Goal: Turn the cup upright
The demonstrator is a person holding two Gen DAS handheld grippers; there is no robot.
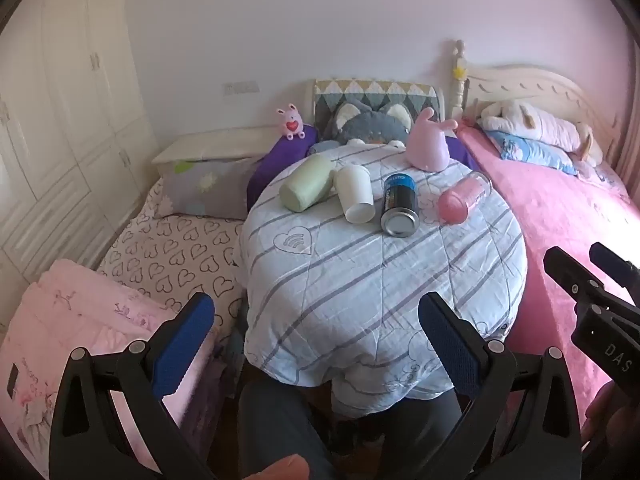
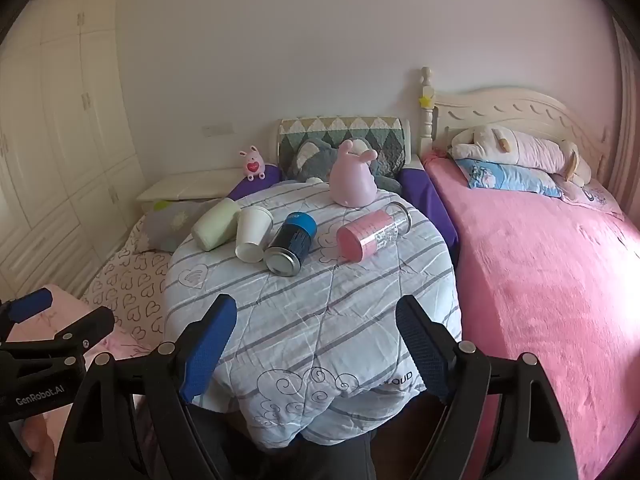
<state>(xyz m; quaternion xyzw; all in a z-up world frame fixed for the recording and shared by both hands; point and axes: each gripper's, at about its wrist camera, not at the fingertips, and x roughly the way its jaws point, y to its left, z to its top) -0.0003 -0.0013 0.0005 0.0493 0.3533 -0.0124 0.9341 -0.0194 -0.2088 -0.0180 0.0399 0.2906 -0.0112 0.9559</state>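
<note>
Cups (image 2: 253,234) toppled; both grippers (image 2: 316,334) agape, level.

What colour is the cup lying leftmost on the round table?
Pale green cup, lying on its side; shows best in the right wrist view.

Place: home bedroom
Evidence: pink-blanketed bed with carved cream headboard (image 2: 516,108); long plush toy (image 2: 520,150); tall cream panelled wardrobe (image 1: 60,100)

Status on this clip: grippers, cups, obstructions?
Left gripper and right gripper open, empty. Four cups lying on their sides, untouched. Nothing blocking approach.
</note>
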